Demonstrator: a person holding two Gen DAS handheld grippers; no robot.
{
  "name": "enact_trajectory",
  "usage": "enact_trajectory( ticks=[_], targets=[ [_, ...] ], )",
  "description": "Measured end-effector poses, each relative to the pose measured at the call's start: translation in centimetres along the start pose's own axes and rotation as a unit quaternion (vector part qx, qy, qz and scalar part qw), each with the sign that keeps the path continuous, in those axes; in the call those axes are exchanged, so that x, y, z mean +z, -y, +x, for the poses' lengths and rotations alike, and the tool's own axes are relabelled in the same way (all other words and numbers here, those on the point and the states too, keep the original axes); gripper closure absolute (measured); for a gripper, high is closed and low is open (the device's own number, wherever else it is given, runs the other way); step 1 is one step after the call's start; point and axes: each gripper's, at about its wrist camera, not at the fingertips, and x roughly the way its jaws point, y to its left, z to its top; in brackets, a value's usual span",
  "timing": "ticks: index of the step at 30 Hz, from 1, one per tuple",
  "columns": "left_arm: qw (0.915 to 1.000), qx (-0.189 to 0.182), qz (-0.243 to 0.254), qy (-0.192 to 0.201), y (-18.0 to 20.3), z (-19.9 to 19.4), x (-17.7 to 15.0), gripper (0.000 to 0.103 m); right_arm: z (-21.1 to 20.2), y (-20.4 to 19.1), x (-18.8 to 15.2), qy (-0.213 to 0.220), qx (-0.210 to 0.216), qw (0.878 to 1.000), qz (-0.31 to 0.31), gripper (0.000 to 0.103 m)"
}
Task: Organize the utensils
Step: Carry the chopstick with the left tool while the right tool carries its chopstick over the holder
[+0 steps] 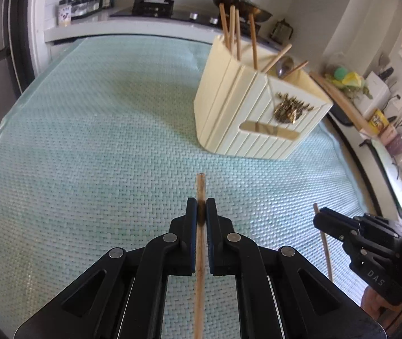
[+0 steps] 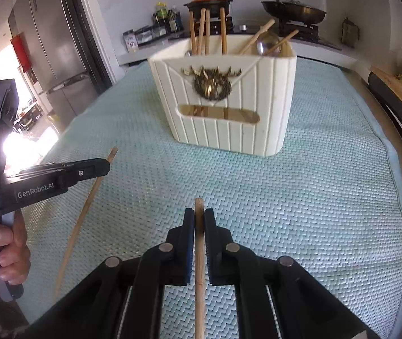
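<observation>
- Two grippers each pinched one wooden chopstick above a pale green woven mat point(image 1: 87, 141).
- In the left wrist view, the left gripper point(image 1: 201, 209) had its jaws pressed together on the left chopstick point(image 1: 200, 268); the stick ran lengthwise between the pads and its tip stuck out just past the fingertips point(image 1: 191, 206).
- In the right wrist view, the right gripper point(image 2: 199, 217) clamped the right chopstick point(image 2: 199, 276) the same way, with the blunt end poking out beyond the jaws.
- Each gripper also showed in the other's view: the right gripper at the lower right edge of the left view, gripping its thin stick, and the left gripper at the left edge of the right view, its chopstick slanting down toward the mat.
- A person's hand point(image 2: 0, 254) wrapped the left gripper's handle.
- The cream utensil holder point(image 2: 229, 107) stood upright on the mat, ahead of both grippers and well apart from them; a dark metallic emblem point(image 2: 212, 84) decorated its ribbed front.
- Several chopsticks point(image 2: 201, 31) already stood in the holder's left part, and a metal spoon point(image 2: 267, 43) with two slanted sticks sat toward its right.
- Behind the mat, a counter carried a black pot with an orange lid point(image 2: 209, 1) and a lidded pan point(image 2: 294, 10).
</observation>
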Motion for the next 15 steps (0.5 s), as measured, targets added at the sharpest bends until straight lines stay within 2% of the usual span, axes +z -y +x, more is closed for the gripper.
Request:
enact_trajectory(
  ticks=[7,15],
  targets=[
    [0.9966,-0.032,0.019,0.074,0.8,-7.9,1.8,0.099,-8.3,-0.7,1.7,0.094,0.022,0.995,0.008,0.096],
    [0.9875,-0.06,0.046,0.138,3.4,-13.3,1.9,0.099,-15.6,-2.6,0.9,0.184,0.023,0.983,-0.004,0.096]
  ],
)
